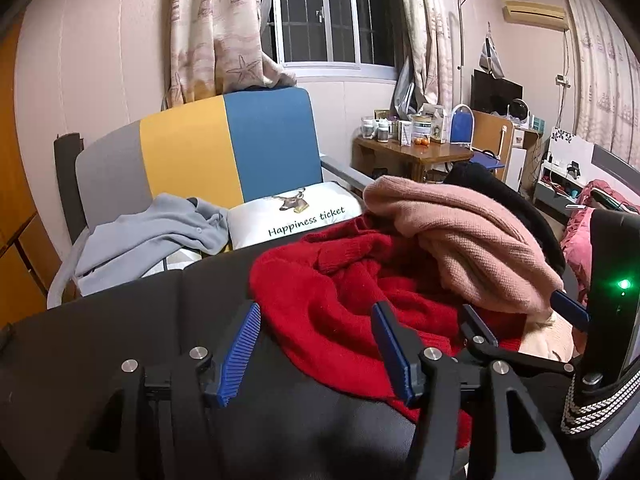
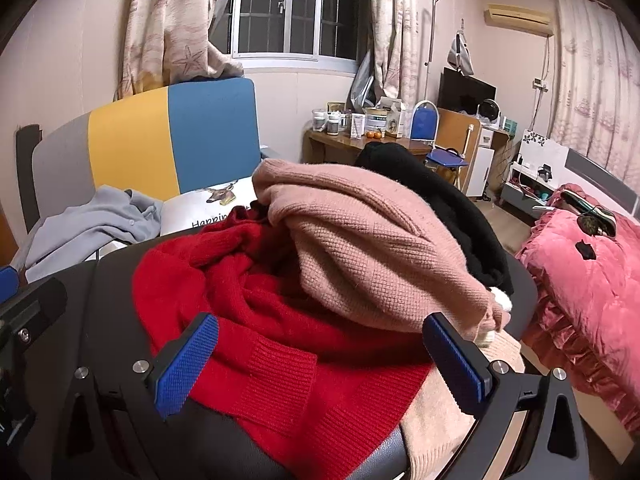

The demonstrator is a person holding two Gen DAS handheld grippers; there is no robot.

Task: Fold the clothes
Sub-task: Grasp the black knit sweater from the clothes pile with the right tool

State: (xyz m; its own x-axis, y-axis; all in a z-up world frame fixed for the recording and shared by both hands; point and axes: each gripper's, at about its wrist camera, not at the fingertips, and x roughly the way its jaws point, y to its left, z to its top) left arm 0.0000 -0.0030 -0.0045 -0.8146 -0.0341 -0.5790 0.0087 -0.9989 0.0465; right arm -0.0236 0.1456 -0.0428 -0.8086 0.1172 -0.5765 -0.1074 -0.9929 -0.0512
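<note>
A heap of knitwear lies on a black surface (image 1: 120, 320). A red sweater (image 1: 328, 292) (image 2: 240, 292) is at the front. A pink sweater (image 1: 460, 232) (image 2: 360, 240) is draped over it, and a black garment (image 1: 492, 184) (image 2: 440, 192) lies behind. My left gripper (image 1: 316, 354) is open, its blue pads either side of the red sweater's near left edge, gripping nothing. My right gripper (image 2: 320, 364) is open wide, low over the red sweater's ribbed hem. In the left wrist view the right gripper (image 1: 524, 318) sits just to the right, by the pink sweater's edge.
Behind the heap stands a sofa (image 1: 188, 152) with a grey, yellow and blue back. It holds a grey garment (image 1: 148, 236) and a white pillow (image 1: 296, 212). A wooden table (image 1: 412, 152) with jars is at the back. A pink-quilted bed (image 2: 592, 280) lies to the right.
</note>
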